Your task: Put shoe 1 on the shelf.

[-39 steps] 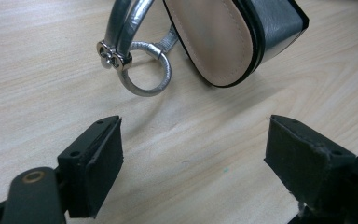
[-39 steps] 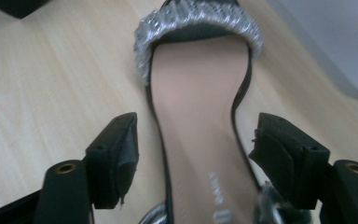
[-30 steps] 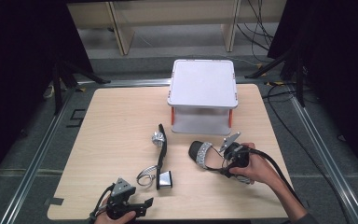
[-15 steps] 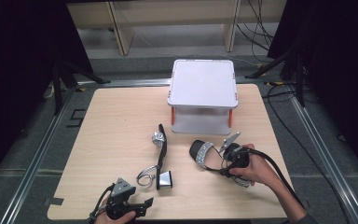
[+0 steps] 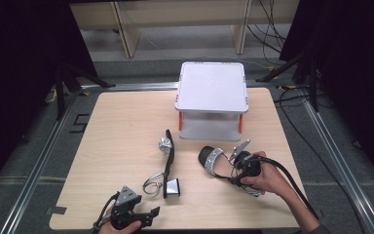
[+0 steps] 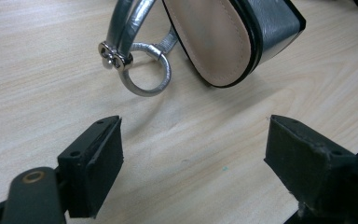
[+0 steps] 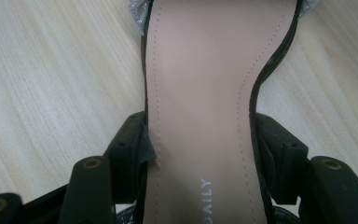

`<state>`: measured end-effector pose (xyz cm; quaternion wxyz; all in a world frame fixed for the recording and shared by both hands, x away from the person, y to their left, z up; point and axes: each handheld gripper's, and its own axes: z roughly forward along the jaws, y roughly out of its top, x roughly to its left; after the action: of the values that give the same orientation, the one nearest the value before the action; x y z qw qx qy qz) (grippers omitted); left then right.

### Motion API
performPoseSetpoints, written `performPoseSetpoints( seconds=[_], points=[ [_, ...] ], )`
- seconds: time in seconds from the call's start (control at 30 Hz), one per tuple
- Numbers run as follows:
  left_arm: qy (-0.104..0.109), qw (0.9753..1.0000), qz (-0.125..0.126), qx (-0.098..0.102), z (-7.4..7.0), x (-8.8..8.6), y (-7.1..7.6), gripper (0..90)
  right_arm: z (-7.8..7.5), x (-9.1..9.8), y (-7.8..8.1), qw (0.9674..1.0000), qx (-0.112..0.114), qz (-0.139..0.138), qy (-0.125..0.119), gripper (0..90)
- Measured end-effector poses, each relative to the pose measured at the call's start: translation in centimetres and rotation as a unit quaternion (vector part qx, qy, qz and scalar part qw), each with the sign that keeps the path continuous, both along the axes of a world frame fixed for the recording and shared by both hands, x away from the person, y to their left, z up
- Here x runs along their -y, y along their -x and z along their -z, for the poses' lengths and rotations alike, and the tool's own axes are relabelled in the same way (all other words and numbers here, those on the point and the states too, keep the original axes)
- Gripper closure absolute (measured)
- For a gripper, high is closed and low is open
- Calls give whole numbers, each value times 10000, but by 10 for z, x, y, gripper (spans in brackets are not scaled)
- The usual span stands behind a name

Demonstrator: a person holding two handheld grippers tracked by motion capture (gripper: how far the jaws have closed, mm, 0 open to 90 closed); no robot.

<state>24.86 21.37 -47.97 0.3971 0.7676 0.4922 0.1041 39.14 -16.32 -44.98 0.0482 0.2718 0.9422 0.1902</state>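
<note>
Lab recording bay: wooden table (image 5: 126,126) centre frame on metal rails (image 5: 34,168), black curtains (image 5: 24,58) at both edges, loose cables (image 5: 272,29) upper right.

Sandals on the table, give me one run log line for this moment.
right claw: closing, pads against right sandal sides | left claw: open, short of left sandal | shelf: bare

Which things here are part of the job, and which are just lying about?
In the job:
- right claw closed on a sandal
- second sandal by the open left claw

Lying about:
- white shelf stand
</note>
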Motion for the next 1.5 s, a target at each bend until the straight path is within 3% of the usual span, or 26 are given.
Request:
performPoseSetpoints(
  seconds=[0.07,0.1,0.17,0.3,0.5,0.77,0.9,0.97,1.0,1.03,1.13,1.17,1.27,1.37,1.5],
  points=[
    [-10,10000,26,23,0,0,0,182,-2,2,-1,9999,-53,12,-146,427],
    [-120,9999,21,9,0,-1,0,182,-2,2,-1,9999,-53,12,-146,427],
    [-20,10000,29,20,0,0,0,182,-8,1,-1,9997,-106,33,-231,427],
    [-146,9999,13,-13,-1,-2,0,182,-13,-2,-2,9994,-125,29,-326,427],
    [-87,10000,42,-18,-1,-2,0,182,-30,-14,-8,9991,-196,-9,-383,427],
    [-31,10000,-12,1,-1,-1,1,182,-73,-39,-15,9975,-300,-67,-639,427],
    [-8,10000,-14,24,-1,-1,1,182,-96,-50,-18,9963,-109,-242,-812,427],
    [-13,10000,-8,25,-1,-1,1,182,-115,-61,-19,9952,-103,-185,-959,427],
    [-99,9999,41,-12,-1,-2,1,182,-115,-61,-19,9952,-103,-185,-959,427],
    [-86,10000,39,7,-1,-2,1,182,-120,-64,-21,9944,-104,-293,-1009,427],
    [3,10000,-17,30,-1,-1,1,182,-140,-75,-26,9929,-157,-238,-1159,427],
    [-18,10000,1,25,-1,-2,1,183,-149,-79,-32,9915,9,-328,-1262,427],
    [-7,10000,-17,14,-2,-2,1,183,-160,-84,-39,9900,50,-321,-1376,427],
    [7,10000,-13,32,-2,-1,2,183,-176,-89,-53,9895,163,-185,-1426,427],
    [-14,10000,12,36,-2,-2,2,184,-192,-93,-79,9883,225,321,-1476,428]
  ],
)
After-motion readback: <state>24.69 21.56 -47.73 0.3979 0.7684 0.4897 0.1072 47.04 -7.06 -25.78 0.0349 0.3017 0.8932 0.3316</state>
